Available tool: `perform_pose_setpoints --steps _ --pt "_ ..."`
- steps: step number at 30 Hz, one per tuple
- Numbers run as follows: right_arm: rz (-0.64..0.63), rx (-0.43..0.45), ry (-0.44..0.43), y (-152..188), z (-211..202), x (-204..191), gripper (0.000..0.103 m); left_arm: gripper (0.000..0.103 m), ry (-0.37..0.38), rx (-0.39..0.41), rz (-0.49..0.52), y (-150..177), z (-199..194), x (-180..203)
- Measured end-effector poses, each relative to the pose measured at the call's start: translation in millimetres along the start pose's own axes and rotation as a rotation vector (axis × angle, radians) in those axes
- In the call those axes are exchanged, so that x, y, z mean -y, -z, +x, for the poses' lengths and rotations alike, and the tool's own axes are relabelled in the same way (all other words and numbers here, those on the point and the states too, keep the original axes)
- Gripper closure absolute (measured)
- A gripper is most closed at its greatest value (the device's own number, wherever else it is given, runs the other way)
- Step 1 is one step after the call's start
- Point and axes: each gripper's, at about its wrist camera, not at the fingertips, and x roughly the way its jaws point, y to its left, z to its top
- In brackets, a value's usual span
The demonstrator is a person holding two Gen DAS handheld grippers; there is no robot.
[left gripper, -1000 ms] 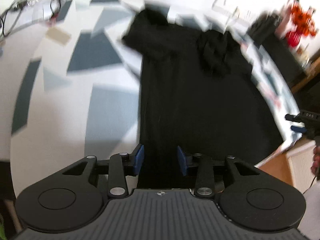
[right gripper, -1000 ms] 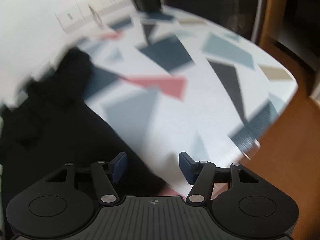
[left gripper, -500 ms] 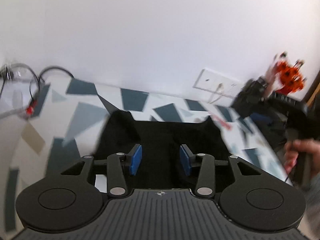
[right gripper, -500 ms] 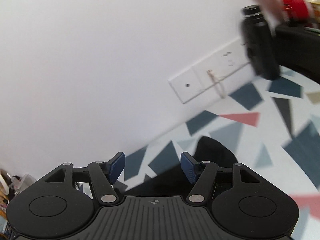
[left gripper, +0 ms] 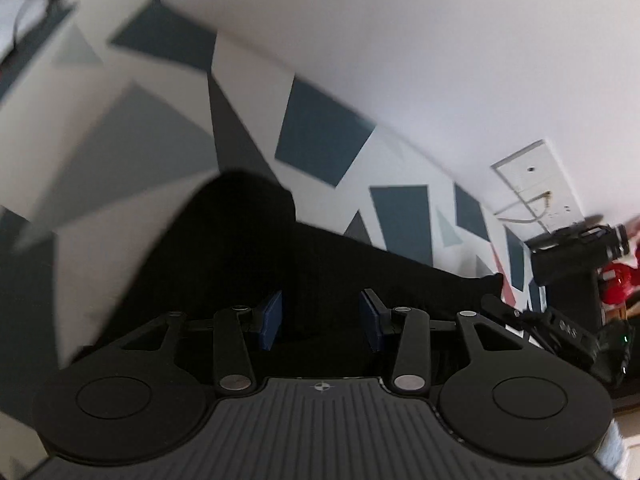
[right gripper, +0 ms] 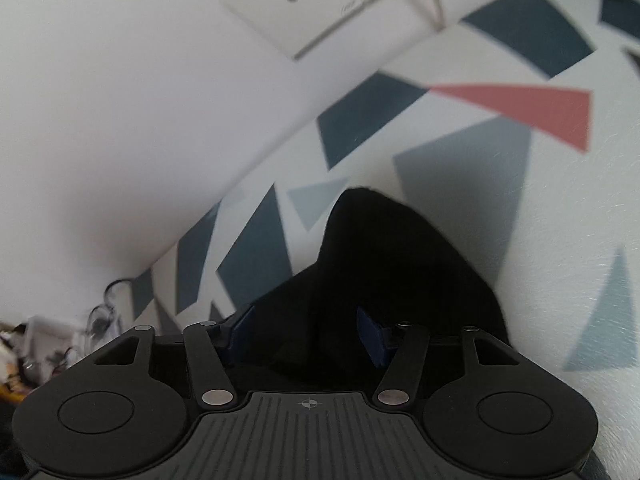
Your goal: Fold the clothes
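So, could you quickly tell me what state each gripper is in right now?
Left gripper: open, holding nothing, low over the black garment.
Right gripper: open, holding nothing, the same garment's corner lying between its spread fingers.

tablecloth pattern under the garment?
White tablecloth with scattered navy, grey and pink triangles and quadrilaterals; clearest in the right wrist view.

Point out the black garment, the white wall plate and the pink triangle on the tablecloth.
Black fabric garment (right gripper: 404,264): right wrist view, its rounded far corner.
White square wall plate (right gripper: 292,8): right wrist view, its face, below the small hole.
Pink triangle printed on the tablecloth (right gripper: 536,108): right wrist view, its wide end.
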Motion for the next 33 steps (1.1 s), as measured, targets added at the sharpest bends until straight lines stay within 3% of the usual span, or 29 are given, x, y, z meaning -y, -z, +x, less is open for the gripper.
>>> perform_pose_setpoints --steps 2,3,4,5,7,9,12,14,16,18,19,24,27,31,33 --pt "0.001 -0.038 -0.025 -2.7 6.8 4.3 0.056 0.062 0.002 -0.021 -0.021 -3.8 13.3 0.3" --pt "0.003 -0.052 -0.042 -4.0 9.8 6.0 0.058 0.072 0.012 -0.027 -0.03 -5.6 16.8 0.2" --pt "0.011 -0.062 -0.063 -6.1 12.2 7.6 0.064 0.079 0.025 -0.035 -0.04 -7.3 19.2 0.0" --pt "0.022 -0.073 -0.083 -9.0 14.3 9.7 0.079 0.088 0.054 -0.04 -0.07 -9.9 19.5 -1.4" --pt "0.038 -0.08 -0.128 -16.9 15.2 11.4 0.095 0.091 0.112 -0.051 -0.13 -15.2 20.0 -4.1" --pt "0.05 -0.069 -0.178 -26.7 14.5 11.2 0.096 0.094 0.181 -0.029 -0.195 -23.7 16.3 -7.4" --pt "0.064 0.017 -0.247 -48.5 14.4 5.4 0.098 0.094 0.211 0.1 -0.225 -47.2 6.3 -6.6" --pt "0.077 0.086 -0.259 -63.7 19.5 1.3 0.097 0.094 0.178 0.22 -0.233 -59.8 2.3 -6.1" --pt "0.104 0.133 -0.24 -75.6 29.0 2.2 0.095 0.085 0.129 0.3 -0.242 -68.6 1.3 -6.6" --pt "0.132 0.167 -0.2 -84.5 38.7 5.4 0.077 0.048 0.065 0.341 -0.252 -73.6 3.0 -8.0" --pt "0.139 0.175 -0.162 -86.4 42.3 7.9 0.063 0.043 0.039 0.341 -0.243 -73.0 2.7 -8.4" --pt "0.106 0.15 -0.11 -74.4 33.4 17.7 0.057 0.038 -0.039 0.262 -0.085 -52.9 -8.6 -23.4" --pt "0.003 0.117 -0.067 -59.4 29.2 11.9 0.055 0.038 -0.102 0.216 -0.003 -39.1 -10.6 -33.9" --pt "-0.156 -0.017 -0.118 -43.9 42.0 -18.4 0.056 0.038 -0.129 0.187 0.073 -21.4 -13.3 -35.9" --pt "-0.267 -0.088 -0.098 -36.5 54.9 -38.8 0.056 0.038 -0.141 0.164 0.109 -13.6 -12.1 -32.2"
